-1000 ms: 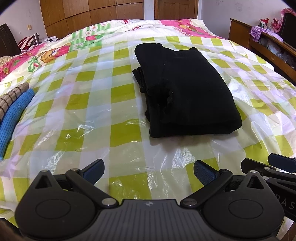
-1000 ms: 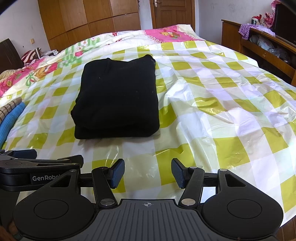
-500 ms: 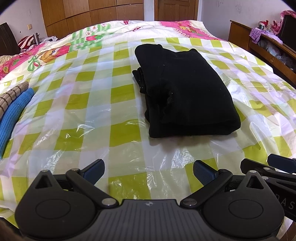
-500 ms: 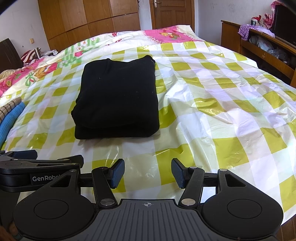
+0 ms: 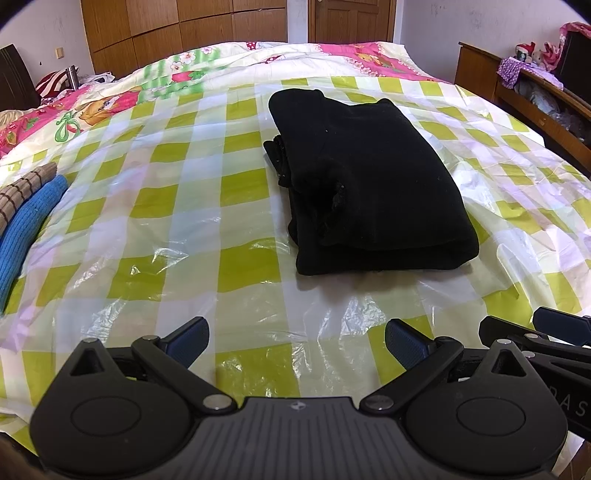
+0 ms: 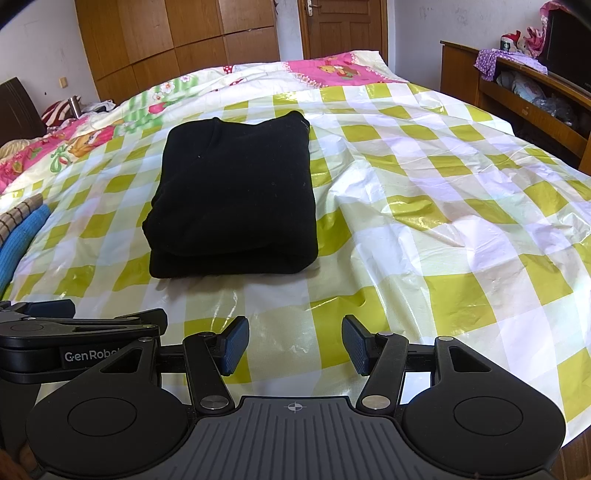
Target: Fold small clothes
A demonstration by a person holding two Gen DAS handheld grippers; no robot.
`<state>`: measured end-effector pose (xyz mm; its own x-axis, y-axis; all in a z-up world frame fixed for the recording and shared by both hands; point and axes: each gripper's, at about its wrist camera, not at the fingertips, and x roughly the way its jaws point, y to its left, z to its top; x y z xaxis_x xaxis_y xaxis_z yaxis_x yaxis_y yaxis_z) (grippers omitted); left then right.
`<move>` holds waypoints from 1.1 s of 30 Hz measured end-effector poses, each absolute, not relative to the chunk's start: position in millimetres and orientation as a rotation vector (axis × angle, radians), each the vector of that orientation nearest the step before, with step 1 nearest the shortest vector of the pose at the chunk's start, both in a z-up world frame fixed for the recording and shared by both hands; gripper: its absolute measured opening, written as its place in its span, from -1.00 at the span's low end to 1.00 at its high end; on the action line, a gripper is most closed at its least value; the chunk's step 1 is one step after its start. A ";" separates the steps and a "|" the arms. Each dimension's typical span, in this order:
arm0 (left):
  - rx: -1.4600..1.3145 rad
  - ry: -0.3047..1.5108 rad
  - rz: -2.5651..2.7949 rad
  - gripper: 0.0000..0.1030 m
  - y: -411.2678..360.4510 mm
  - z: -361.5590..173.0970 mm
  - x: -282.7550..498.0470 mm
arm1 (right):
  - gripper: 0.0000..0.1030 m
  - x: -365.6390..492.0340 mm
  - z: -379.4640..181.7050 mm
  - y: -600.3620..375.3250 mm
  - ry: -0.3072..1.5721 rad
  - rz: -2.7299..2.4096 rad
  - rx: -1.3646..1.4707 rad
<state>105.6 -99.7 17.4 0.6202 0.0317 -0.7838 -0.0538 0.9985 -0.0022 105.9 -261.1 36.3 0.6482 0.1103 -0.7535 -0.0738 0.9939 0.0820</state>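
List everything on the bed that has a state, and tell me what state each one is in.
Black garment: folded into a thick rectangle, lying flat, untouched.
Plastic sheet: spread over the bed, wrinkled.
Blue knit: lying at the left edge, only partly in view.
Striped knit: lying beside the blue knit, partly in view.
Left hand-held gripper: open, empty.
Right hand-held gripper: open, empty.
Door: shut.

My left gripper [image 5: 297, 341] gapes wide, my right gripper [image 6: 295, 345] spread narrower (both empty), level, side by side.
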 end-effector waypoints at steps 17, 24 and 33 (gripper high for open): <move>-0.017 0.880 0.049 1.00 -102.0 19.7 102.8 | 0.08 105.7 37.8 -261.8 0.857 0.101 0.043; -0.017 0.883 0.047 1.00 -101.9 18.1 102.7 | 0.08 103.0 40.2 -260.9 0.858 0.087 0.028; -0.015 0.882 0.048 1.00 -102.0 17.4 102.7 | 0.08 102.3 40.1 -258.2 0.853 0.078 0.013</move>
<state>102.7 -102.0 17.4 0.6347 0.0354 -0.7720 -0.0480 0.9988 0.0063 102.3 -258.2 40.1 0.6552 0.0741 -0.7518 -0.0639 0.9970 0.0426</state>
